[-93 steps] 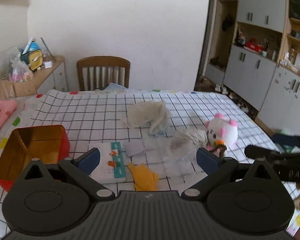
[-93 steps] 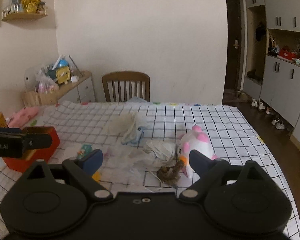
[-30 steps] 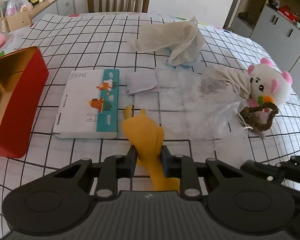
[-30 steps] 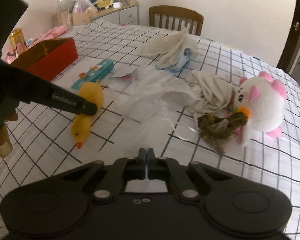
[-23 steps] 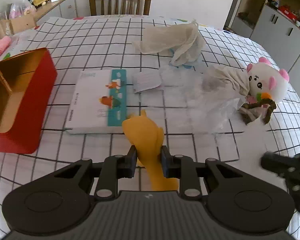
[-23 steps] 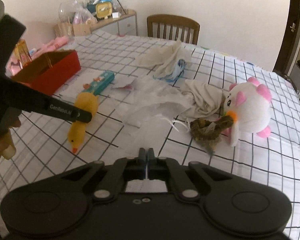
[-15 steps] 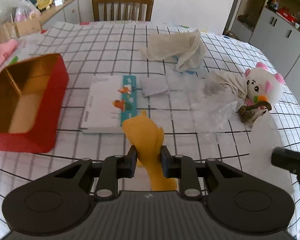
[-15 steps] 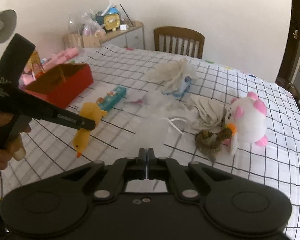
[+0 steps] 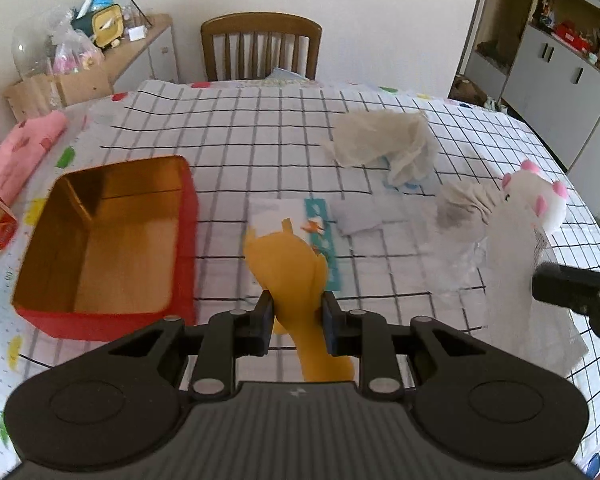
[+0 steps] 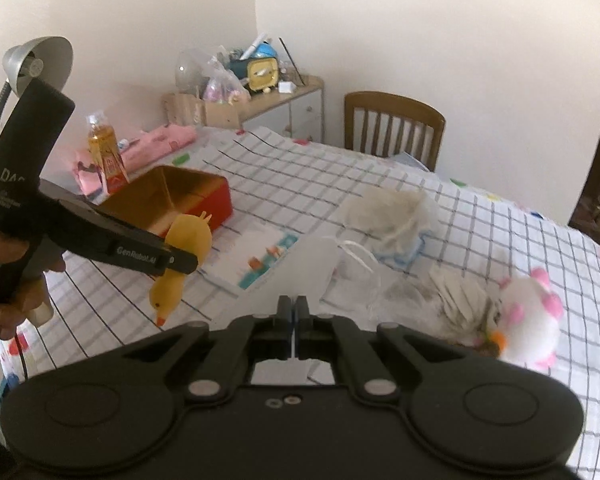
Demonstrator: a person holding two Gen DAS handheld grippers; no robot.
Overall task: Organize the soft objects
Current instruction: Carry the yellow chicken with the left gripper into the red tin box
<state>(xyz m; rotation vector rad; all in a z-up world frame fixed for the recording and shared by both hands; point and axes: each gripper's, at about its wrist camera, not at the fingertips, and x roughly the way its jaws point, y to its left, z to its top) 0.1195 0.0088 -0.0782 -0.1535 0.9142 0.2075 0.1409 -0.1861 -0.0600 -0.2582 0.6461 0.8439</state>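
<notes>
A checked table (image 9: 260, 128) fills the dining room. The left gripper (image 9: 296, 320), jaws clenched on a yellow duck (image 9: 288, 264), holds it aloft just right of the open red tin (image 9: 100, 236), likely its destination. The right gripper (image 10: 294, 320) pinches a thin plastic bag (image 10: 312, 268), jaws closed tight.

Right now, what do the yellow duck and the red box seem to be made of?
Yellow duck: probably soft rubber or plush, matte; it narrows where the left gripper squeezes it. Red box: likely tin; its stiff, thin walls shine gold inside.
</notes>
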